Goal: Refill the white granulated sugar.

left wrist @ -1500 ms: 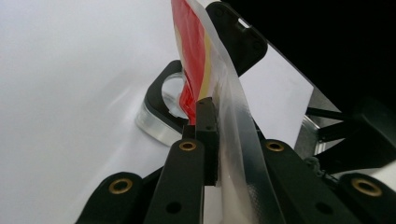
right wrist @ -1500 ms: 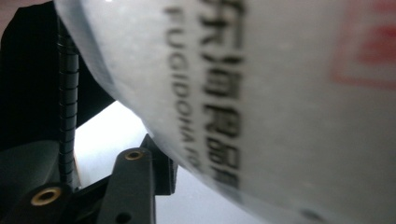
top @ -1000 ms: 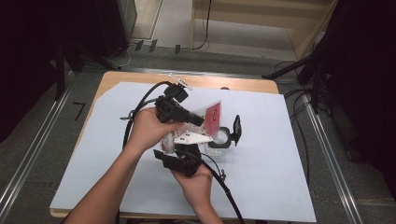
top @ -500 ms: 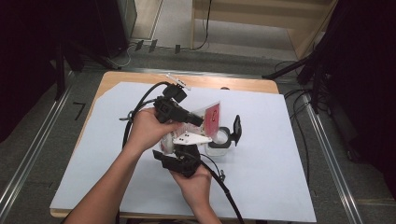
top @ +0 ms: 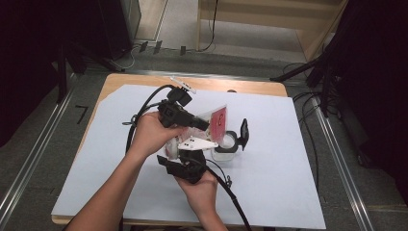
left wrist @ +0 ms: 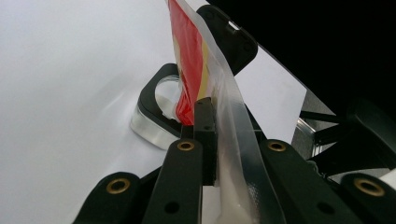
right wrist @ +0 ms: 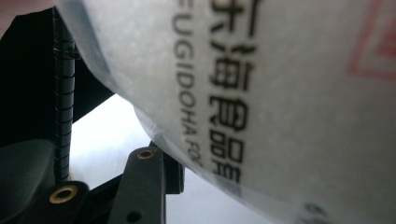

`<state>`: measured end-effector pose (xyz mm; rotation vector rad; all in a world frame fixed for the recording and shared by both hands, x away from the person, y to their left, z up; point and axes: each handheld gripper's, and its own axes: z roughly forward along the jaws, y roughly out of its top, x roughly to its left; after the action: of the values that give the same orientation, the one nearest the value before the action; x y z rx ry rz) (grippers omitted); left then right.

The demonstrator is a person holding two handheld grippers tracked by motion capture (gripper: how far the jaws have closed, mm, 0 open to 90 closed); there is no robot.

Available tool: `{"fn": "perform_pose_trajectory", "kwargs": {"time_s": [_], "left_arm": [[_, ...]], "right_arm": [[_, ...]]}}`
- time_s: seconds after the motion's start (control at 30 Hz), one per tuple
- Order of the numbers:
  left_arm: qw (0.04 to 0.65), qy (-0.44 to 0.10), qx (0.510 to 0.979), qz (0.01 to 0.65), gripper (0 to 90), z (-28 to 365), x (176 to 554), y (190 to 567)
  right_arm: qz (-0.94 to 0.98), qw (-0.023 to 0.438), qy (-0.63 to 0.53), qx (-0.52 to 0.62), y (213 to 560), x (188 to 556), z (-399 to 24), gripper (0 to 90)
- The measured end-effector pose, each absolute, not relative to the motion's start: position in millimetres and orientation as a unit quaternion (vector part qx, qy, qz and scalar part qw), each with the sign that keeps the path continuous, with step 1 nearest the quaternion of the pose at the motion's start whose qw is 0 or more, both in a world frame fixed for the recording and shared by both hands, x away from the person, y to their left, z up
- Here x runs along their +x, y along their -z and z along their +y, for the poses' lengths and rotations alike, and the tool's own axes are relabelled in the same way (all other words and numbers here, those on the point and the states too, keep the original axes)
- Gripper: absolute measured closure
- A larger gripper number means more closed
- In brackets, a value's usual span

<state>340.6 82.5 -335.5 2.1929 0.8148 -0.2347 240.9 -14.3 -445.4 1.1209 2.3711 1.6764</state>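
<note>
- Your left gripper (top: pixel 204 126) was clamped on the bag's (top: pixel 217 121) clear edge, holding it above the open jar (top: pixel 225 146).
- Your right gripper (top: pixel 188 153) held the bag's white lower part (right wrist: pixel 280 93) between partly closed jaws.
- The jar stood on the white sheet (top: pixel 288 159).

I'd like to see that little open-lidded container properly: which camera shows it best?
The high view: the container sits whole on the white sheet, its black lid up. The left gripper view shows it partly behind the pouch; the right gripper view has the pouch close up.
</note>
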Motion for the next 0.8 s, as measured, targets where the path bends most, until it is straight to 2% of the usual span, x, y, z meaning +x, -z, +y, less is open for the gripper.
{"fn": "perform_pose_trajectory", "kwargs": {"time_s": [0.8], "left_arm": [[0.39,0.097,0.858,0.321,84.6,84.1,341.6,337.2]], "right_arm": [[0.763,0.016,-0.536,0.36,446.2,241.2,-14.3,63.1]]}}
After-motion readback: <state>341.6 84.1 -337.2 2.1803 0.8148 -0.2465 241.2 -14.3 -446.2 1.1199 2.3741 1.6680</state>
